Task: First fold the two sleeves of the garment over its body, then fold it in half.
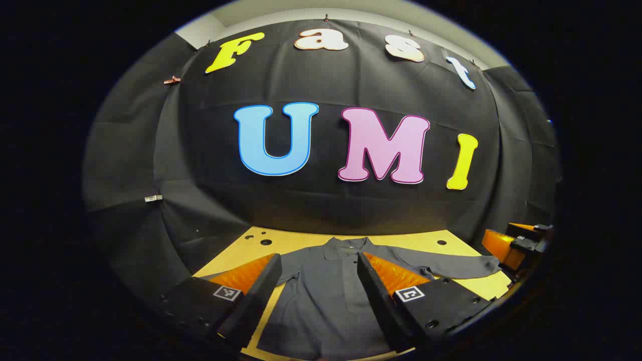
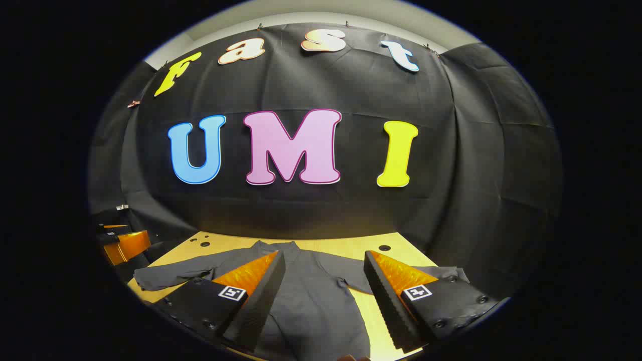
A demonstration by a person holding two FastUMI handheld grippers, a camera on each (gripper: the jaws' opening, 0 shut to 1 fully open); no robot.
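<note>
Black cloth closes the booth on all sides, and in front of it a yellow bench [image 1: 301, 239] carries the garment [image 1: 326, 296], a dark grey long-sleeved shirt with a collar and a button placket.

Seen in the left gripper view, the left gripper [image 1: 317, 296] is held above the near part of the shirt body with its fingers wide apart, and nothing is between them. The collar [image 1: 345, 246] lies at the far side, toward the wall. One sleeve [image 1: 451, 264] is stretched out flat over the bench to the right of this view, well away from the body. At its end the other gripper can be seen, near the cuff; whether it touches the cloth cannot be told.

In the right gripper view, the right gripper [image 2: 325, 296] is also held with its fingers spread, empty, above the shirt and the bare bench beside it. Here a sleeve [image 2: 170, 275] reaches far out to the left of the view, and the cuff of the other sleeve [image 2: 454, 273] shows just behind the right finger.

It is judged that the task is at its very beginning. No sleeve is laid over the body, and the shirt is spread at full length, so the fold in half is not yet done either. Both sleeve folds and the final fold are left.
</note>
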